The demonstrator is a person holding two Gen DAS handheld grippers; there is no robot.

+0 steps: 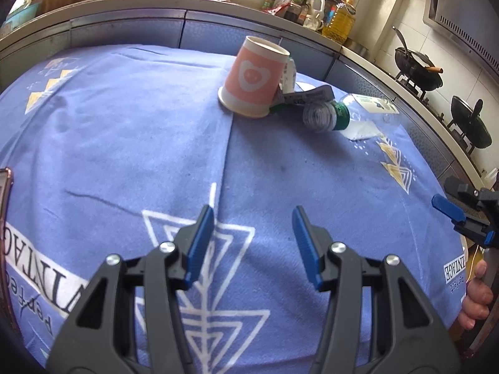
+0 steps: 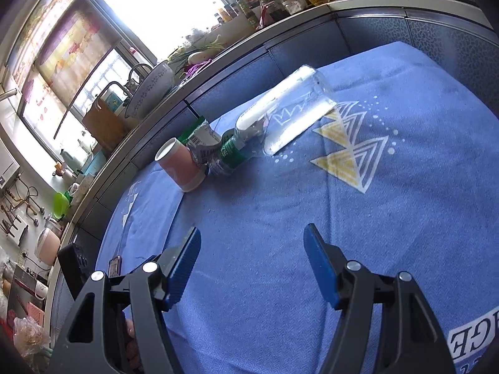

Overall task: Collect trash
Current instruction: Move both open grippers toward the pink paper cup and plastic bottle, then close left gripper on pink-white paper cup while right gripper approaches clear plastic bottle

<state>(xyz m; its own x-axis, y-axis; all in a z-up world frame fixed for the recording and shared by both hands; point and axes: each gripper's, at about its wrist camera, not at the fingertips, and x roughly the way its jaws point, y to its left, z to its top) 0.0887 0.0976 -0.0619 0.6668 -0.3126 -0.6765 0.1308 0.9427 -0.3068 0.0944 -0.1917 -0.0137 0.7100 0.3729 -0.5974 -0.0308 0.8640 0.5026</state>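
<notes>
My left hand-held gripper (image 1: 252,243) hangs spread and empty over the blue patterned cloth (image 1: 124,131) on the bench; my right hand-held gripper (image 2: 252,268) is spread too, gripping nothing. Ahead, the tipped pink paper cup (image 1: 254,78) leans against crumpled wrappers (image 1: 307,96) and a clear plastic bottle (image 2: 280,118) lying flat.

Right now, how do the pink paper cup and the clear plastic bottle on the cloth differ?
The pink paper cup is opaque, with a white heart-shaped print; the clear plastic bottle is see-through with a green label. The cup is short and leans tilted on the crumpled wrappers; the bottle is longer and lies flat on its side. Both rest untouched on the blue tablecloth, in one cluster.
</notes>
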